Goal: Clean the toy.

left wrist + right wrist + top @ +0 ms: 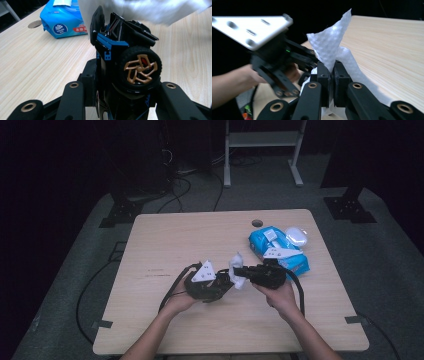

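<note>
Near the counter's (165, 240) front centre, left gripper (212, 287) clamps a black-and-blue toy car (125, 57), gold wheel showing. At its 3 o'clock, touching the car, right gripper (239, 271) pinches a white wipe (332, 47). Farther, at 1 o'clock, lies a blue wipes pack (277, 250), white case (297, 236) beside.

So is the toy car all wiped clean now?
Not yet, it seems. Already done: a white wipe is out and pinched in the right gripper, and the left gripper clamps the black toy car. In hand: the wipe touches the car's top. Left: finishing the wiping; how clean the car is can't be judged.
</note>
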Demonstrator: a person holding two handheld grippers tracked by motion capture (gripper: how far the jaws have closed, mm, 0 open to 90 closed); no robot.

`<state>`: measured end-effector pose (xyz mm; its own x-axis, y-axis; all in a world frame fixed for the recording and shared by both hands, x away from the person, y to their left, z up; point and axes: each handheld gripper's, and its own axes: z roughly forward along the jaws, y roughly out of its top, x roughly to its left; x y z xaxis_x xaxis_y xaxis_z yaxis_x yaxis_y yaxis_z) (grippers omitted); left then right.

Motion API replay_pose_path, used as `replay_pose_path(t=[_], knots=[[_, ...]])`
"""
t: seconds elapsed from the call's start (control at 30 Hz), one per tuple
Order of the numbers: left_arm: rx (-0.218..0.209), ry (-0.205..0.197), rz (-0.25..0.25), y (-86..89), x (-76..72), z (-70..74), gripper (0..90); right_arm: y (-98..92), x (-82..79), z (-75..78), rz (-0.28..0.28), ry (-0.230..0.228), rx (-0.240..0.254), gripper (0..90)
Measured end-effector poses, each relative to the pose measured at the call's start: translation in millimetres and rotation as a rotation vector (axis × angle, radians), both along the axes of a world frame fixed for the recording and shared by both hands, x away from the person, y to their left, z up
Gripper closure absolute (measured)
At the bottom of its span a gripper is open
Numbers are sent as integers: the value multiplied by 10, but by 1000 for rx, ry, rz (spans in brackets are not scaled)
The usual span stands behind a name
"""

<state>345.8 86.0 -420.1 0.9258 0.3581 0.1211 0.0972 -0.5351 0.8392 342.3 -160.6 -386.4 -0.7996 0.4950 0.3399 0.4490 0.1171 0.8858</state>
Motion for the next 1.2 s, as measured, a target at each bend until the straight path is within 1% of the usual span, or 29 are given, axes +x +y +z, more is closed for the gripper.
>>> replay_pose_path(t=[0.03,0.1,0.2,0.27,0.33,0.37,0.43,0.47,0.53,0.57,0.63,0.7,0.73,0.77,0.8,0.83,0.87,0.9,0.93,0.97,1.03,1.1,1.13,1.2], knots=[[-3,-1,1,-14,-2,-3,567,14,-13,20,9,-4,6,851],[3,-3,2,-23,-4,-1,568,43,-32,35,20,-12,1,851],[4,-1,15,-18,6,0,568,52,-11,-15,20,-5,-8,851],[6,-10,33,-11,17,-18,568,22,14,-70,8,2,-9,851],[6,5,32,8,35,-27,567,-35,56,-160,-24,24,-42,851],[3,8,32,10,40,-29,567,-65,76,-208,-35,41,-44,851],[18,18,22,0,71,-17,568,-111,108,-273,-55,61,-59,851],[21,26,20,-9,86,-14,568,-133,122,-286,-63,66,-61,851],[40,42,14,-33,134,-3,568,-154,137,-290,-75,67,-59,851],[57,37,15,-61,171,-2,568,-161,146,-292,-79,63,-60,851],[99,31,14,-100,223,7,567,-184,169,-308,-91,74,-60,851],[150,26,9,-139,290,20,567,-199,183,-324,-97,79,-64,851],[167,26,9,-154,320,19,568,-204,187,-328,-99,82,-68,851],[187,31,11,-168,351,19,567,-209,194,-336,-101,80,-70,851],[192,38,14,-180,376,8,567,-213,198,-340,-103,86,-69,851],[226,53,12,-190,425,1,567,-217,203,-345,-103,86,-71,851],[244,62,18,-198,451,-6,567,-224,213,-354,-105,87,-74,851],[272,76,29,-210,493,-16,567,-228,217,-360,-107,90,-74,850],[277,83,39,-221,510,-29,567,-236,223,-366,-108,92,-75,851],[300,91,47,-242,536,-48,567,-240,226,-369,-110,93,-75,851],[339,94,54,-283,564,-88,567,-250,233,-372,-111,94,-74,850],[393,107,53,-333,596,-137,568,-254,234,-374,-111,95,-73,850],[404,112,53,-344,609,-152,567,-255,236,-375,-110,93,-72,850],[403,123,56,-352,631,-173,567,-256,234,-374,-108,96,-73,850]])
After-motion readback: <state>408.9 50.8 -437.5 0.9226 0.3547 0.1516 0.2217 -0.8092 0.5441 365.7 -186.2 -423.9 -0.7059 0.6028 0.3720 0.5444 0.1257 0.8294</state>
